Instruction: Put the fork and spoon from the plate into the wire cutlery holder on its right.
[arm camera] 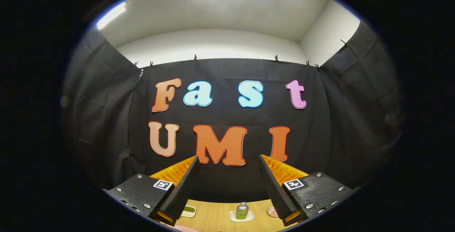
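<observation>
My gripper is held high and level, facing the black cloth wall, open with a wide gap and nothing between its fingers. The two orange and black fingers rise on either side of the gap. Far below the fingers lies a strip of wooden table. A sliver of a pink plate rim peeks out just under the left finger. I cannot make out the fork, the spoon or the wire cutlery holder.
A small green bottle stands on a white dish on the table between the fingers. A small white dish with something green sits by the left finger. A pink dish lies by the right finger.
</observation>
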Demonstrator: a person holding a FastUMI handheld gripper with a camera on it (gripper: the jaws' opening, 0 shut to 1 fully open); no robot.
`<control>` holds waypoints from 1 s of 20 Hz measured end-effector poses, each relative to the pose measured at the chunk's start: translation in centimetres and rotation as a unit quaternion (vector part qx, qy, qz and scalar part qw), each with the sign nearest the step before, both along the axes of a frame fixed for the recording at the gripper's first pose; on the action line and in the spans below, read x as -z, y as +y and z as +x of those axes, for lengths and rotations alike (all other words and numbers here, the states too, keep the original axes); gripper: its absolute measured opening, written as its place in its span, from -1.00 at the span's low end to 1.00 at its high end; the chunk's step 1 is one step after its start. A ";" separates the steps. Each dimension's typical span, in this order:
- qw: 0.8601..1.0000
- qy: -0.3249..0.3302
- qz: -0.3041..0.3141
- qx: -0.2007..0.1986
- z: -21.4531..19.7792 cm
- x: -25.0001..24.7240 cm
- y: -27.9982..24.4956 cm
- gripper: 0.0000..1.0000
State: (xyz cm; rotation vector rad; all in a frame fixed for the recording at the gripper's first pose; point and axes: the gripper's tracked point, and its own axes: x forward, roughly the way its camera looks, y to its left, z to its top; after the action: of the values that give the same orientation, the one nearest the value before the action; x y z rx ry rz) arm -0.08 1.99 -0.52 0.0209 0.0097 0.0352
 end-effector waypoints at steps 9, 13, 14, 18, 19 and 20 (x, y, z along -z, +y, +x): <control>0.994 0.099 -0.006 -0.043 -0.4 7.0 3.6 0.95; 0.983 0.163 -0.018 -0.078 -1.5 12.2 6.6 0.95; 0.979 0.183 -0.020 -0.081 -1.8 13.9 7.1 0.95; 0.954 0.282 -0.017 -0.099 -3.6 21.2 9.4 0.96; 0.947 0.306 -0.014 -0.102 -4.0 22.9 9.9 0.96; 0.939 0.326 -0.013 -0.105 -4.6 24.1 10.3 0.96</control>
State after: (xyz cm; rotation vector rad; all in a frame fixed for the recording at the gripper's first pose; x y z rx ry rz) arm -4.64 12.25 -24.59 0.0041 0.6791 0.2407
